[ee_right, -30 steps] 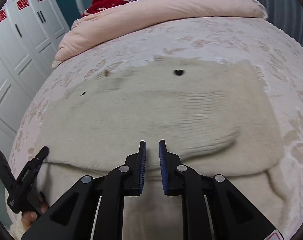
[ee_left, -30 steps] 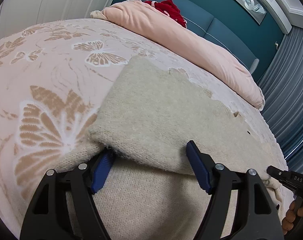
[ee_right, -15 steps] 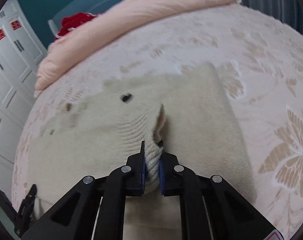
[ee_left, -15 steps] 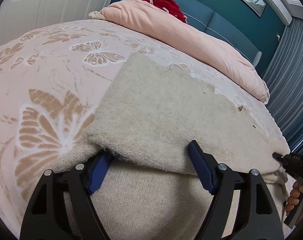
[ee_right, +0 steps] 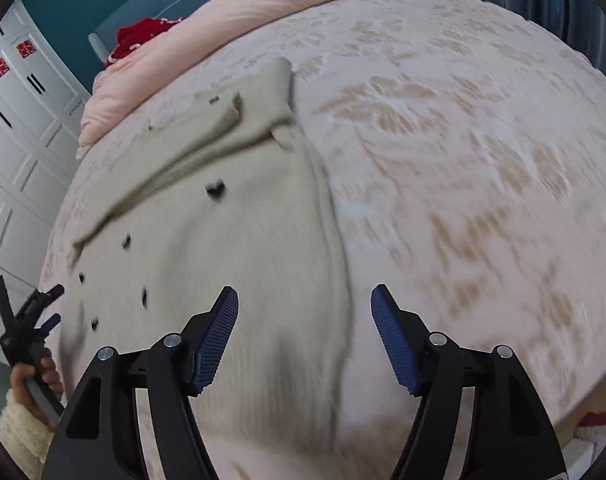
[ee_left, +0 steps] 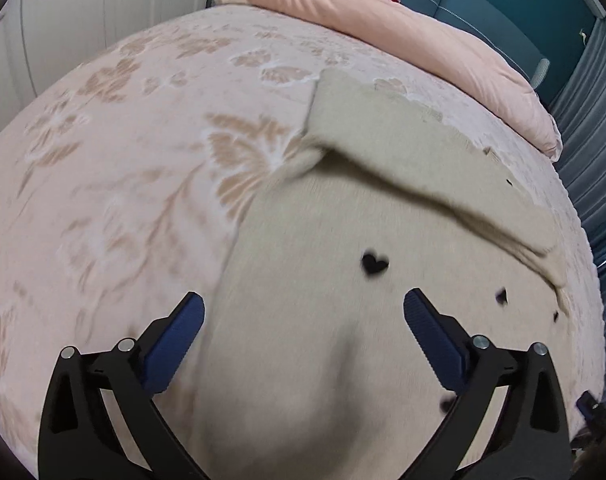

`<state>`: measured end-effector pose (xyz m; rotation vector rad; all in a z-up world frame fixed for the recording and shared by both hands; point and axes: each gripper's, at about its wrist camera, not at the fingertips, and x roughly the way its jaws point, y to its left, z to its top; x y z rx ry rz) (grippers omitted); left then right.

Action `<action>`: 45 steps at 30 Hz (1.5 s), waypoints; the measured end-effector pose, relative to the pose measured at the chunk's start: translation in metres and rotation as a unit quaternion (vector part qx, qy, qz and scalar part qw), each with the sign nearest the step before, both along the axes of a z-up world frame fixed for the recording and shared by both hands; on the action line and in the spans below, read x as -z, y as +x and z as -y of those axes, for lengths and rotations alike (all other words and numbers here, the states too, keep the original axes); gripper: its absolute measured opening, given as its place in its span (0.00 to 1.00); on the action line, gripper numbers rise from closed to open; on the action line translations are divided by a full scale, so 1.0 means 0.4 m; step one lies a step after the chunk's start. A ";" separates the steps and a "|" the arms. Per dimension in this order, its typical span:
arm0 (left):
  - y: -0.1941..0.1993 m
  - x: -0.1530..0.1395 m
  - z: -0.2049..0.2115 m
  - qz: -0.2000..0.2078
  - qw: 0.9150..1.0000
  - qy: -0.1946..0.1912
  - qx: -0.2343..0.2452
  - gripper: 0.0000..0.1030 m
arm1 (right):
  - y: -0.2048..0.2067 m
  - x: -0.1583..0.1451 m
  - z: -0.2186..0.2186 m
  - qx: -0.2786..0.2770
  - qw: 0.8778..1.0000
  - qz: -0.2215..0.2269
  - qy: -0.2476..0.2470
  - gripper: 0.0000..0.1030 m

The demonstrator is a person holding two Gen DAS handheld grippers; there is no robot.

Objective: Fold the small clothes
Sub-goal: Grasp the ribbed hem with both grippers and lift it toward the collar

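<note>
The cream knitted sweater with small black hearts (ee_left: 343,320) is lying partly folded on the pink floral bedspread (ee_left: 123,180). Both the left gripper (ee_left: 303,320) and right gripper (ee_right: 305,312) are hovering above it, fingers apart, holding nothing.

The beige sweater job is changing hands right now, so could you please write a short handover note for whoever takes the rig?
Left gripper: open, empty, above the beige sweater.
Right gripper: open, empty, over the sweater's right edge.
The sweater lies on the floral bedspread, heart pattern facing up.
Done: a sleeve is folded diagonally across the upper body.
Left: the lower body is still unfolded; finish folding it into a compact stack, and tidy the bunched collar end.
</note>
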<state>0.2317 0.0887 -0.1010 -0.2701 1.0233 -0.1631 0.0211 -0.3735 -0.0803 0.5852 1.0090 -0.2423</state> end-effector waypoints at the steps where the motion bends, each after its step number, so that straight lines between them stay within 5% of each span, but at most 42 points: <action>1: -0.047 0.009 -0.034 -0.021 1.000 -0.016 -0.006 0.95 | -0.051 0.017 -0.010 0.002 1.000 -0.009 0.019 0.68; 3: -0.130 0.034 -0.087 -0.059 0.997 -0.047 -0.027 0.95 | -0.122 0.051 -0.028 0.004 0.998 -0.017 0.063 0.68; 6: -0.231 0.033 -0.106 -0.046 0.996 -0.071 -0.031 0.95 | -0.145 0.082 -0.069 -0.005 0.996 -0.019 0.092 0.70; 13: -0.268 0.053 -0.056 -0.053 0.993 -0.090 -0.048 0.95 | -0.064 0.098 -0.103 0.015 0.991 0.036 0.124 0.81; 15: -0.255 0.049 -0.048 -0.059 0.993 -0.092 -0.049 0.95 | -0.047 0.100 -0.092 0.034 0.987 0.049 0.148 0.80; 16: -0.245 0.046 -0.042 -0.064 0.993 -0.088 -0.043 0.92 | -0.041 0.101 -0.088 0.041 0.984 0.055 0.163 0.68; 17: -0.237 0.042 -0.037 -0.069 0.994 -0.080 -0.042 0.86 | -0.035 0.103 -0.085 0.045 0.982 0.055 0.175 0.41; 18: -0.233 0.036 -0.036 -0.070 0.994 -0.073 -0.040 0.61 | -0.029 0.108 -0.084 0.047 0.981 0.046 0.184 0.21; 19: -0.225 0.031 -0.036 -0.076 0.994 -0.071 -0.038 0.36 | -0.023 0.114 -0.084 0.046 0.979 0.038 0.194 0.12; 21: -0.216 0.031 -0.053 -0.097 0.990 -0.097 -0.035 0.08 | -0.036 0.105 -0.081 0.052 0.978 0.045 0.197 0.10; 26: -0.246 -0.028 -0.104 -0.087 0.987 -0.133 -0.032 0.06 | -0.080 0.010 -0.060 0.043 0.979 0.080 0.183 0.08; 35: -0.435 -0.107 -0.176 -0.095 0.988 -0.117 0.029 0.06 | -0.204 -0.077 -0.080 -0.101 0.989 -0.010 0.104 0.07; 41: -0.649 -0.073 -0.199 -0.164 0.982 -0.064 0.075 0.06 | -0.382 -0.019 -0.150 -0.219 0.964 -0.133 0.073 0.07; 45: -0.750 -0.100 -0.218 -0.186 0.976 -0.050 0.100 0.06 | -0.482 -0.034 -0.171 -0.245 0.953 -0.151 0.099 0.07</action>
